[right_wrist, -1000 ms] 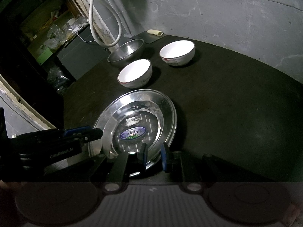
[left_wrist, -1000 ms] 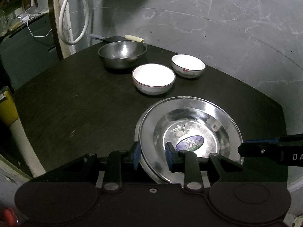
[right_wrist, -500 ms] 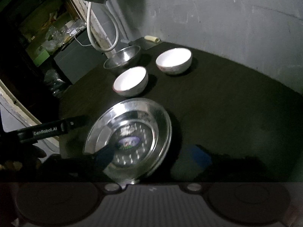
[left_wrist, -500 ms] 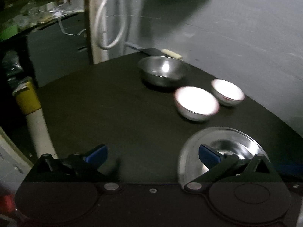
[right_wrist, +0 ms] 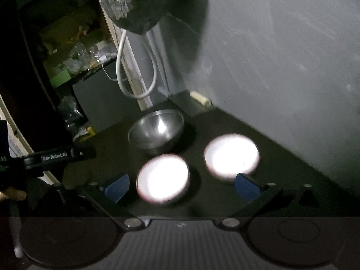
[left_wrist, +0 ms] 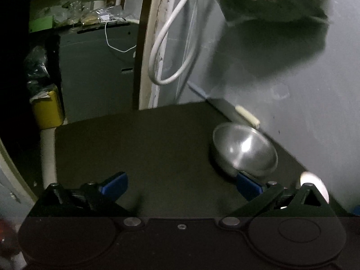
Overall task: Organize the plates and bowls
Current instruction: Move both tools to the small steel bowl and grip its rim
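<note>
Through my left wrist camera, my left gripper (left_wrist: 181,185) stands with its blue pads spread wide over the dark table (left_wrist: 146,146), and nothing lies between them; its jaws have just been opening, off the rim of the steel plates they pinched a moment ago. The steel bowl (left_wrist: 245,149) sits on the table ahead and to the right, its near rim just behind my right-hand pad. A white bowl (left_wrist: 313,183) shows as a bright sliver at the far right, mostly hidden behind my own finger linkage. A cream-handled tool (left_wrist: 247,114) lies at the table's back edge against the grey wall (left_wrist: 281,90), and a white cable (left_wrist: 171,45) loops down the door frame behind.

Through my right wrist camera, my right gripper (right_wrist: 182,186) is also spread wide, having just been opening, and it grips nothing. The nearer white bowl (right_wrist: 163,178) sits on the table between my two pads, closer to the left one, though I cannot tell whether any pad touches it. A second white bowl (right_wrist: 231,153) stands just behind my right pad. The steel bowl (right_wrist: 156,130) is beyond both, near the back corner. The other gripper's black arm (right_wrist: 56,156) reaches in at the left edge. The plates are out of both views.
</note>
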Available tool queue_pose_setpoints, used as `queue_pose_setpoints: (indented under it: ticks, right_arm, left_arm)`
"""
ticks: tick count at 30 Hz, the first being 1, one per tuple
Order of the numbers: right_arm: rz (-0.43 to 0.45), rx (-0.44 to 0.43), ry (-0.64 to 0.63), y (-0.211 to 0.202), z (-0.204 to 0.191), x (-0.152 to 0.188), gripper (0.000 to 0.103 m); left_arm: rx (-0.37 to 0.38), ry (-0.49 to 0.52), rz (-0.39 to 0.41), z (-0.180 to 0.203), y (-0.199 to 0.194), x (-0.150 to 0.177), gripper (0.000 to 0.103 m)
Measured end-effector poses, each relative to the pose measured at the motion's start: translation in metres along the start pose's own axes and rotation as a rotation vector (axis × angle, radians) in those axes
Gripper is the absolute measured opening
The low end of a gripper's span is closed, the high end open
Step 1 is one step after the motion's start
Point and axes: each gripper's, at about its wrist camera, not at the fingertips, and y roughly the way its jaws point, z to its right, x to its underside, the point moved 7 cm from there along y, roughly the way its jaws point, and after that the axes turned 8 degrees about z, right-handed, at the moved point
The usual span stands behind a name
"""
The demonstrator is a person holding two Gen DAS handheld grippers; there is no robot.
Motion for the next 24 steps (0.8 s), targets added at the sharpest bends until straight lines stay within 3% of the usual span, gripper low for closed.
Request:
queue_pose_setpoints:
  ticks: [6, 14, 16, 20, 24]
  right_arm:
    - [-0.006, -0.007, -0.07, 0.056, -0.005, -0.015, 0.102]
    - [-0.035, -0.027, -0.094, 0.104, -0.007, -0.018, 0.088]
    - [-0.048, -0.032, -0.095, 0.116, -0.007, -0.018, 0.079]
    - [-0.062, -0.042, -0.087, 0.13, -0.008, -0.018, 0.069]
    - [-0.081, -0.065, -0.066, 0.139, -0.008, -0.016, 0.051]
  left_arm:
    - [0.02, -0.032, -0.005, 0.008, 0.045, -0.017, 0.102]
    - [0.048, -0.116, -0.072, 0.011, 0.084, -0.013, 0.102]
    - [0.063, -0.135, -0.09, 0.014, 0.092, -0.01, 0.102]
    - [0.091, -0.149, -0.113, 0.02, 0.1, -0.005, 0.086]
    - [0.113, -0.136, -0.135, 0.029, 0.107, -0.002, 0.063]
